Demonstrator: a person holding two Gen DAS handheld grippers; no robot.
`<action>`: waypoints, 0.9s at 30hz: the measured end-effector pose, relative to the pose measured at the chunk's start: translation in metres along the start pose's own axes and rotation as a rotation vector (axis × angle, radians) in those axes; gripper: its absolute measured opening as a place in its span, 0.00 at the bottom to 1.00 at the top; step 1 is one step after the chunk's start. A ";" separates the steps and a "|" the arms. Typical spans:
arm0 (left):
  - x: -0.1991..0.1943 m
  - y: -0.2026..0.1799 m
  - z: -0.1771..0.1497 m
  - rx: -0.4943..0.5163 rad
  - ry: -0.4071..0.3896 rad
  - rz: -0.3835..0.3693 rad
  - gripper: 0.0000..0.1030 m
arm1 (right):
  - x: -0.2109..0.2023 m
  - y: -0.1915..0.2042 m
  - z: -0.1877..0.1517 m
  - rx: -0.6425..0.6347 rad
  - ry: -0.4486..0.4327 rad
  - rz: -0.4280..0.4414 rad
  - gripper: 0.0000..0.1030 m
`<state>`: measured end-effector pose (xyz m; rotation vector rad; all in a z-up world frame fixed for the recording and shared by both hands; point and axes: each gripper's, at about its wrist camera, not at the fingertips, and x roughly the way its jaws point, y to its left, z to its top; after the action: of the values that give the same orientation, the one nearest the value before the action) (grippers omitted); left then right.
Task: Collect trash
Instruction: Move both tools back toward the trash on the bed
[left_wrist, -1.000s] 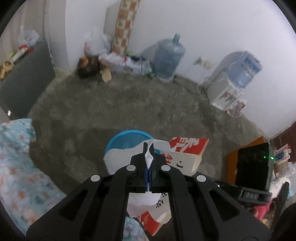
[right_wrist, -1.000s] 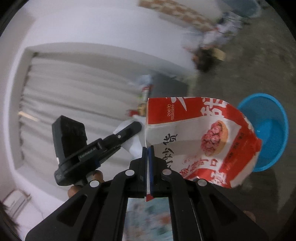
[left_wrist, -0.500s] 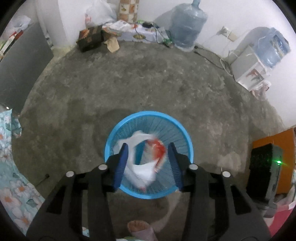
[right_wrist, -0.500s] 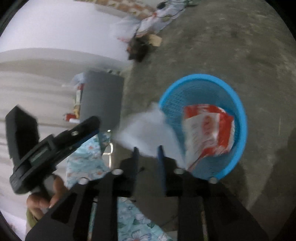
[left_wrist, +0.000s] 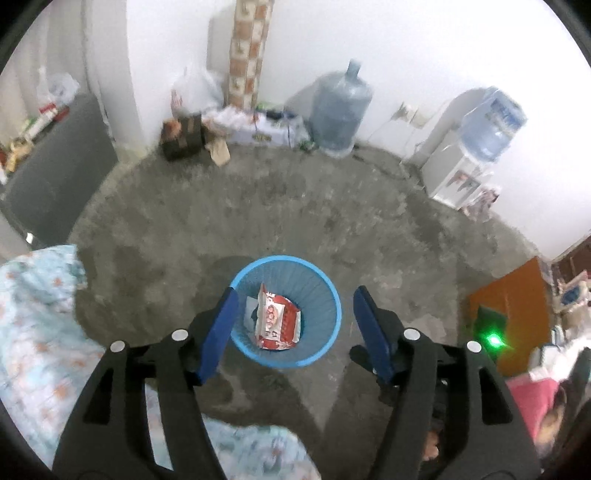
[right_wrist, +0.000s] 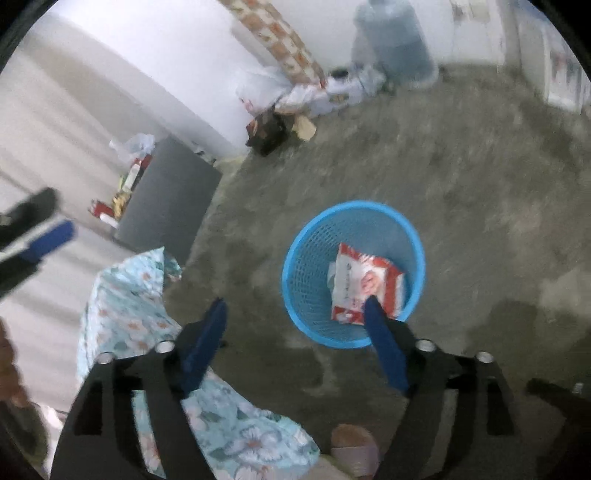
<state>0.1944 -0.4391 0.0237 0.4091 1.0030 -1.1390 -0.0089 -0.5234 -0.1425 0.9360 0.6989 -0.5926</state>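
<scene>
The left gripper (left_wrist: 291, 299) hangs empty, jaws opening. At twelve o'clock, the red snack bag (left_wrist: 275, 321) lies inside the blue basket (left_wrist: 332, 295). The right gripper (right_wrist: 295, 306), jaws opening, also empty, could clip the rim and tip it.

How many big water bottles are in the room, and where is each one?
2. One water bottle stands on the floor against the back wall, right of the tiled column. The second bottle sits upside down on the white dispenser at the right. Others may be hidden.
</scene>
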 end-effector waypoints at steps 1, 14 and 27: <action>-0.033 0.002 -0.009 0.001 -0.033 0.007 0.59 | -0.013 0.008 -0.004 -0.023 -0.018 -0.015 0.84; -0.306 0.052 -0.183 -0.188 -0.336 0.233 0.80 | -0.119 0.150 -0.079 -0.526 -0.254 -0.140 0.94; -0.364 0.080 -0.357 -0.420 -0.482 0.445 0.80 | -0.103 0.193 -0.165 -0.438 0.280 0.634 0.83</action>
<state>0.0810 0.0542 0.1212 0.0066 0.6531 -0.5603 0.0191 -0.2733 -0.0331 0.7721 0.6937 0.2520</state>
